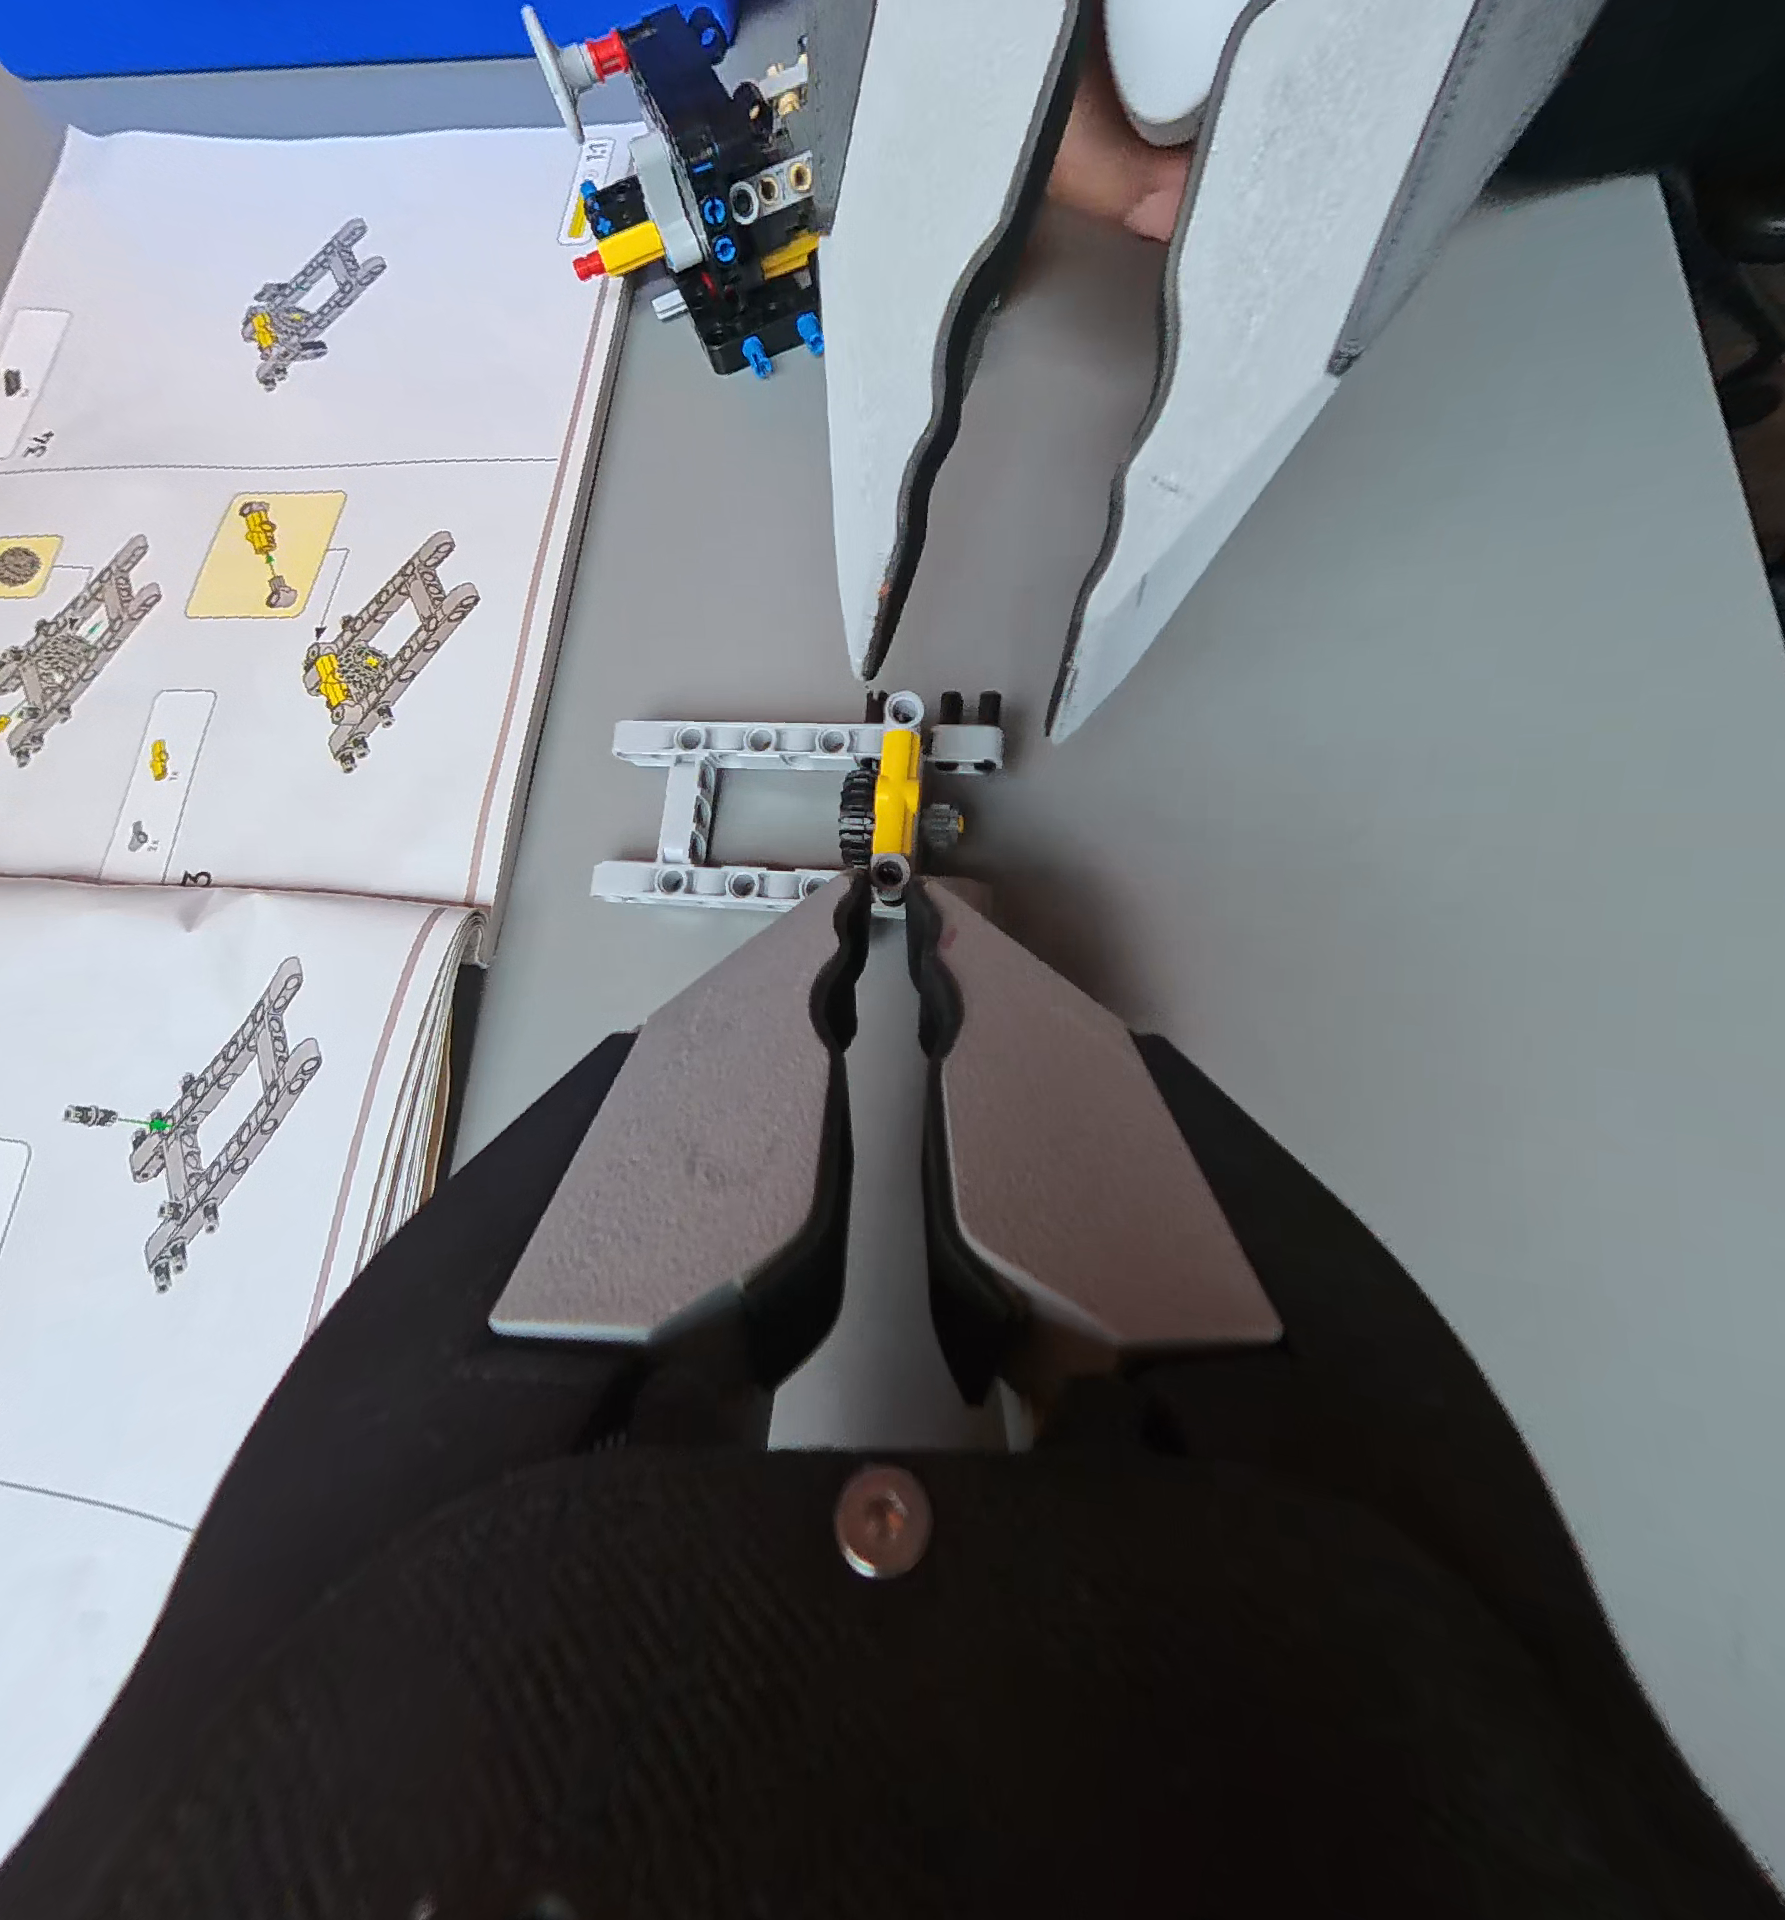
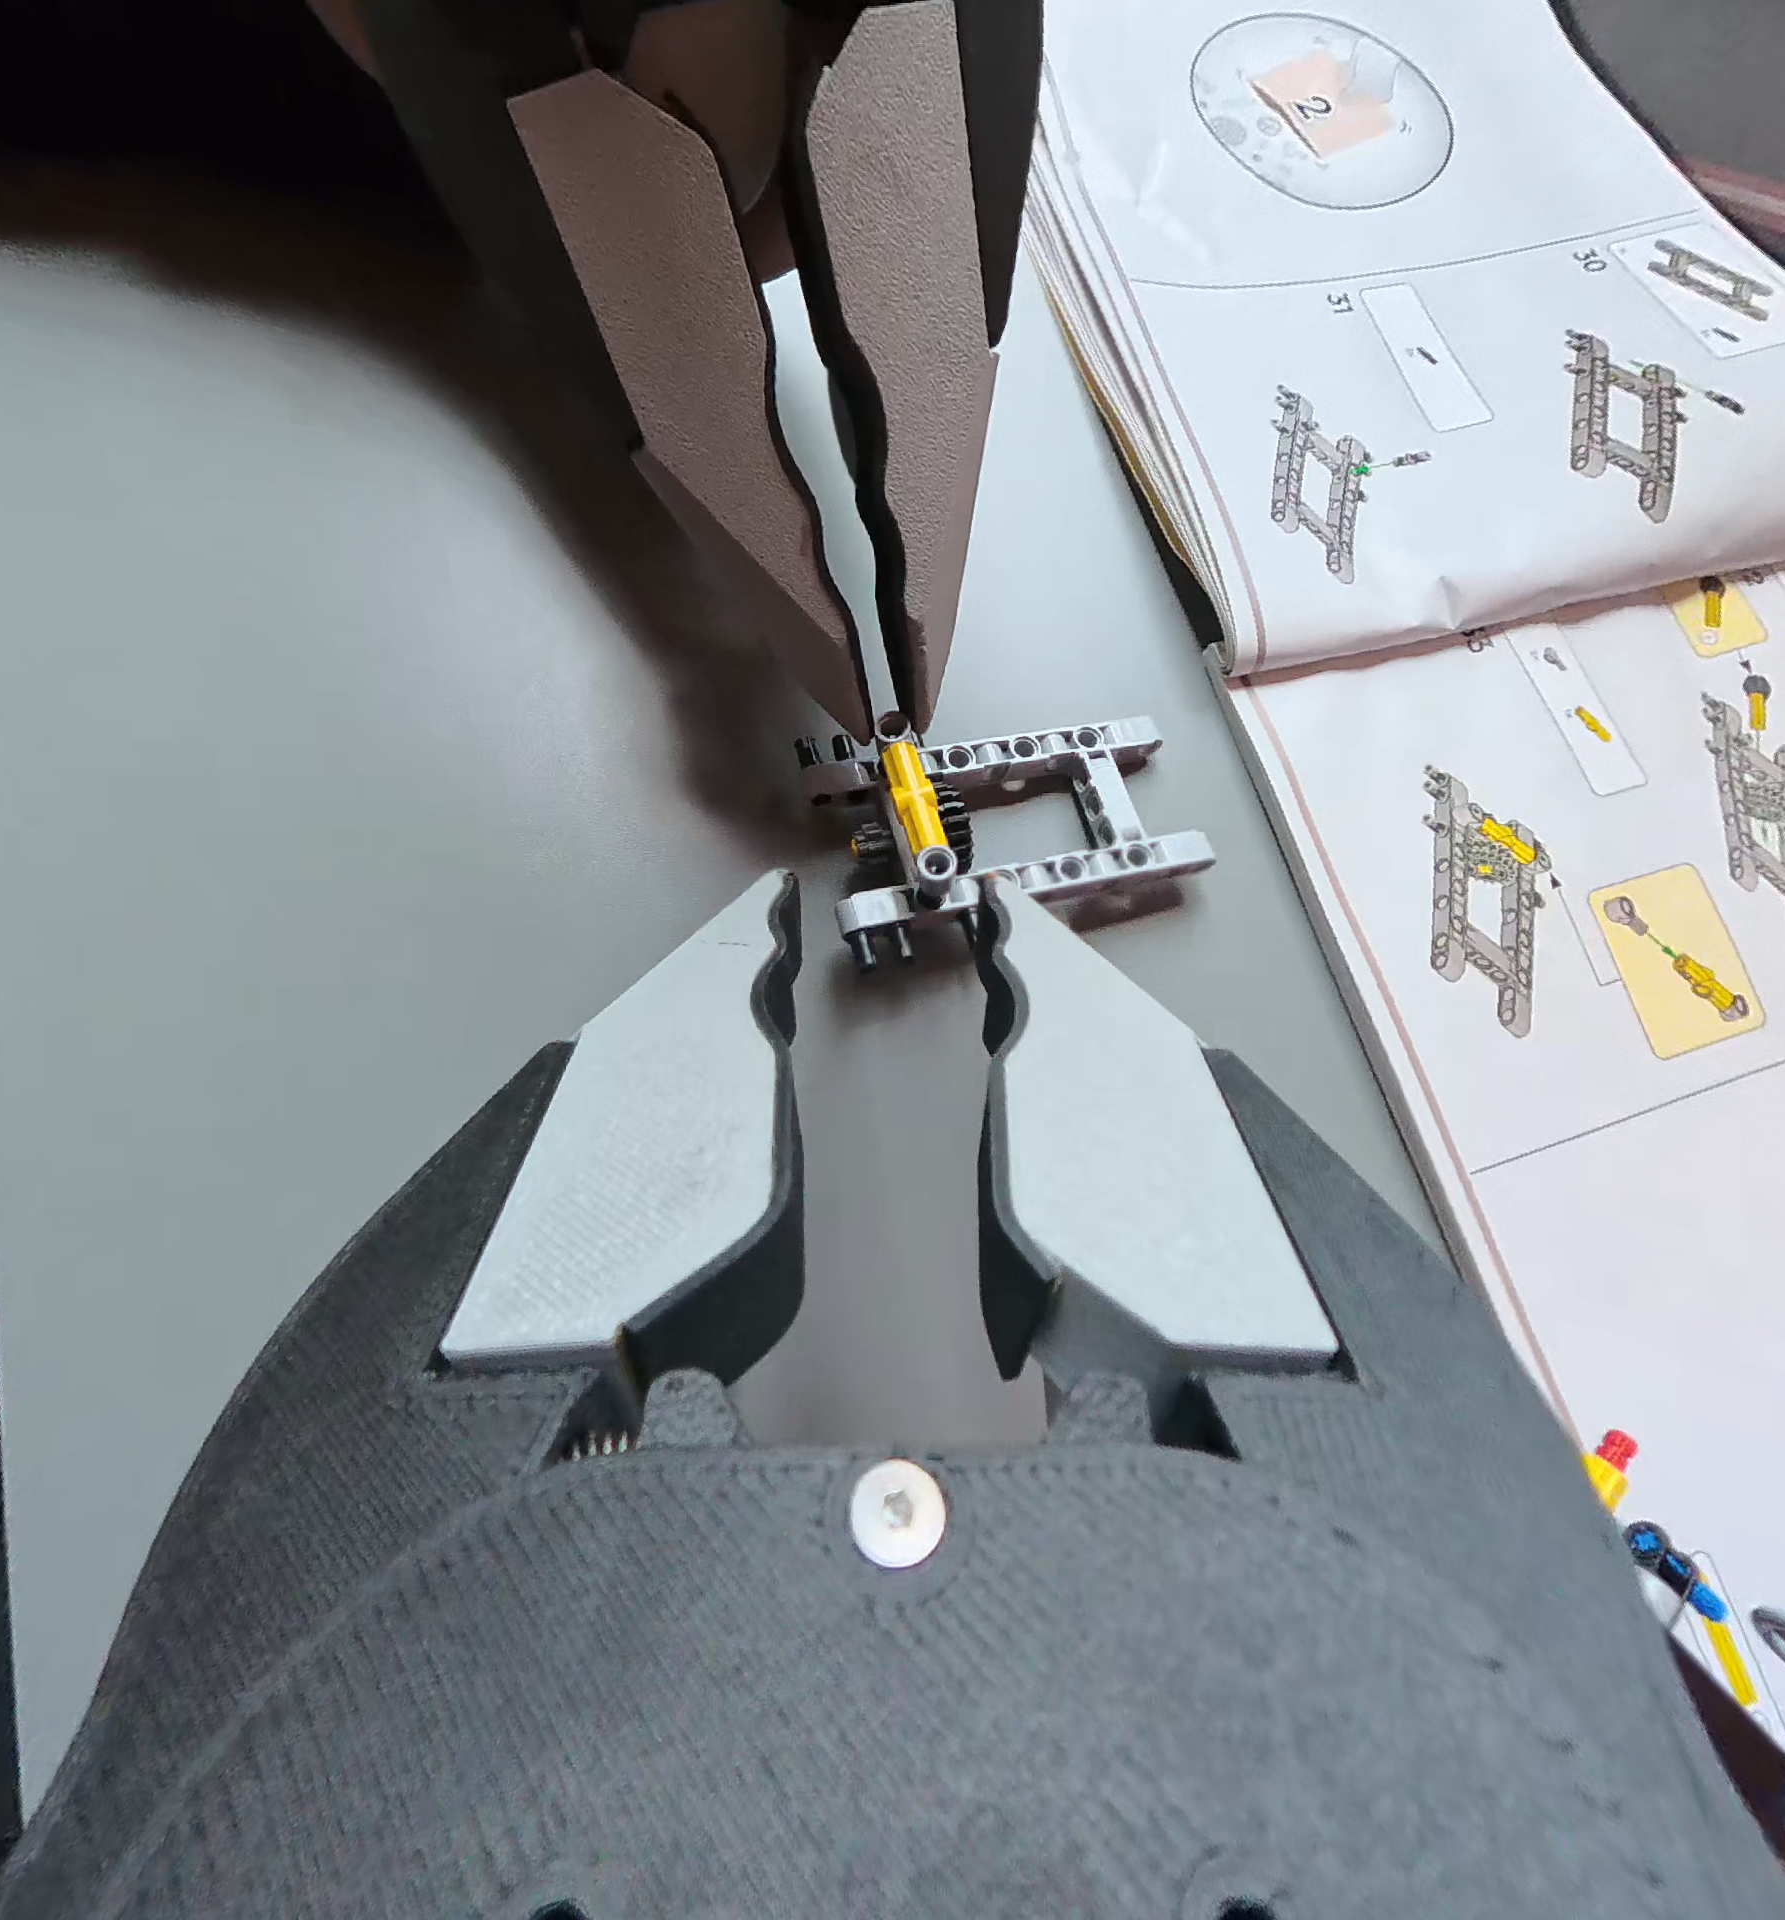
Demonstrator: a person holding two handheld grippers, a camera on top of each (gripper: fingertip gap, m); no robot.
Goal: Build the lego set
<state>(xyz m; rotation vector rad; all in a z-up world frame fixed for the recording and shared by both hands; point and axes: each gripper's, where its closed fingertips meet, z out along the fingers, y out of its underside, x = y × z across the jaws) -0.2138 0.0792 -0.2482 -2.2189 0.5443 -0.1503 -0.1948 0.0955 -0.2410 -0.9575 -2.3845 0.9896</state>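
Note:
A small lego frame (image 1: 701, 810) of light grey beams lies flat on the grey table (image 1: 1335, 935). A yellow connector (image 1: 898, 790) with a black gear (image 1: 855, 821) crosses its right end. My left gripper (image 1: 883, 894) has dark fingers nearly closed on the grey round end of that yellow piece. My right gripper (image 2: 888, 894) has light grey fingers and is open, its tips just short of the frame (image 2: 1075, 810) on the side opposite the left gripper (image 2: 893, 722). In the left wrist view the right gripper (image 1: 961, 696) comes in from the top.
An open instruction booklet (image 1: 244, 520) lies beside the frame and also shows in the right wrist view (image 2: 1490, 520). A larger black, yellow and blue lego build (image 1: 722, 208) stands behind the booklet's corner. A blue box (image 1: 244, 31) is at the back. The table edge (image 1: 1698, 468) runs along the right. Less than 4 cm separates the two grippers' tips.

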